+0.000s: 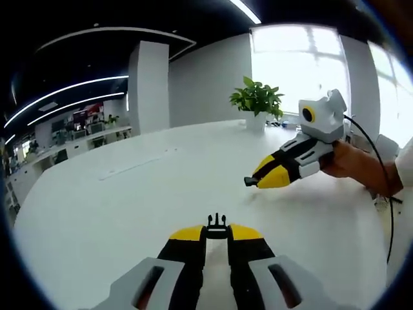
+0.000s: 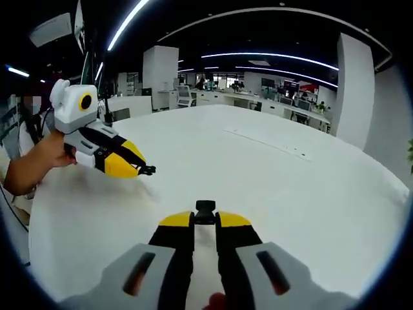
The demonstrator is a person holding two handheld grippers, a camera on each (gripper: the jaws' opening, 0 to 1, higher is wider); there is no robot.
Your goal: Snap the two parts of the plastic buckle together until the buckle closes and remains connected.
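Lower centre of the left gripper view: left gripper (image 1: 217, 234) clamped on pronged buckle half (image 1: 217, 223); right gripper (image 2: 205, 221) clamped on socket half (image 2: 205, 208); step: 2 halves held well apart above white table (image 1: 116, 206), next aligning and pressing together.

Black buckle halves (image 1: 217, 225) (image 2: 205, 212), apart, claw-held.

Left gripper (image 1: 217, 234) jaws pinching black buckle part (image 1: 217, 224), right gripper (image 1: 253, 181) above white table (image 1: 116, 206)
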